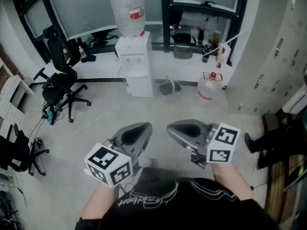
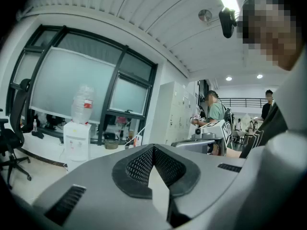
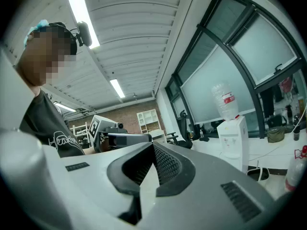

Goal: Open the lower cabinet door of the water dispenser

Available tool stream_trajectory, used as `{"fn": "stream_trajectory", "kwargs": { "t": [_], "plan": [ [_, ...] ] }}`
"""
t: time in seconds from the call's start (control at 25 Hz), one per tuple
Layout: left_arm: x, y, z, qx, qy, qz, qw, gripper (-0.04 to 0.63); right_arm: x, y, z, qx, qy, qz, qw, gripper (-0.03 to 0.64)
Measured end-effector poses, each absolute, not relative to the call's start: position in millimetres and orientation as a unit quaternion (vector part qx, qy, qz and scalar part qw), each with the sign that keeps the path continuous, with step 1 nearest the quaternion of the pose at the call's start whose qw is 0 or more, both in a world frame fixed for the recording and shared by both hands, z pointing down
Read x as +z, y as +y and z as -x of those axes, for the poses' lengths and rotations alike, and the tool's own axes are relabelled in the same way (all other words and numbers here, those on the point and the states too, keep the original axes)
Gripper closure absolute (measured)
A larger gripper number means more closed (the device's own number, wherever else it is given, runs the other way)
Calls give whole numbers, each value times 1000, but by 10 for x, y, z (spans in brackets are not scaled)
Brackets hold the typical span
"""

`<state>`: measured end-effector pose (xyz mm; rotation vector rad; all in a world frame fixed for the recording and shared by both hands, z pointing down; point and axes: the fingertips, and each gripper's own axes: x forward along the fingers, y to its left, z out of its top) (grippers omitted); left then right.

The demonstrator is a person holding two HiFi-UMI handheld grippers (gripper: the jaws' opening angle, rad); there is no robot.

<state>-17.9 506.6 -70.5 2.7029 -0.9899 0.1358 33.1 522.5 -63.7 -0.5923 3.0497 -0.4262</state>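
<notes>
A white water dispenser (image 1: 135, 61) stood upright against the window wall (image 1: 96, 6) on the far side of an open floor (image 1: 96, 128). An inverted clear bottle (image 1: 128, 11) sat on top of it. Its long axis ran straight up and down, and its front, with the taps and drip ledge, faced back toward the person. The lower cabinet door (image 1: 140, 86) was the bottom panel of that front and looked shut. At this range its handle and hinge side could not be made out.

Well short of the dispenser, close to the person's body, the left claw (image 1: 143, 127) and the right claw (image 1: 173, 127) were held side by side, both aimed roughly level toward the dispenser. Each claw's ribbed pads were pressed together with nothing between them.

A black office chair (image 1: 60, 83) stood to the dispenser's left. A spare bottle (image 1: 207, 88) rested on the floor to its right.

The step in hand appeared to be the approach. To do it well, the person would likely walk up square to the dispenser's front and crouch to the level of the door. One claw would then need to spread before it reached the door's free edge. The pull should probably swing outward around the hinge, gently enough not to rock the tall, top-heavy dispenser.
</notes>
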Motion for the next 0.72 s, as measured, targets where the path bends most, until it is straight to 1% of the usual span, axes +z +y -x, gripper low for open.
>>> {"fn": "stream_trajectory", "kwargs": {
  "t": [0.36, 0.72],
  "plan": [
    [-626, 4939, 87, 34, -326, -933, 147, 595, -512, 5079, -416, -137, 971, 196, -5, 604],
    [-415, 4313, 50, 27, -318, -933, 168, 595, -300, 4465, -472, -122, 966, 228, -23, 603]
  ]
}}
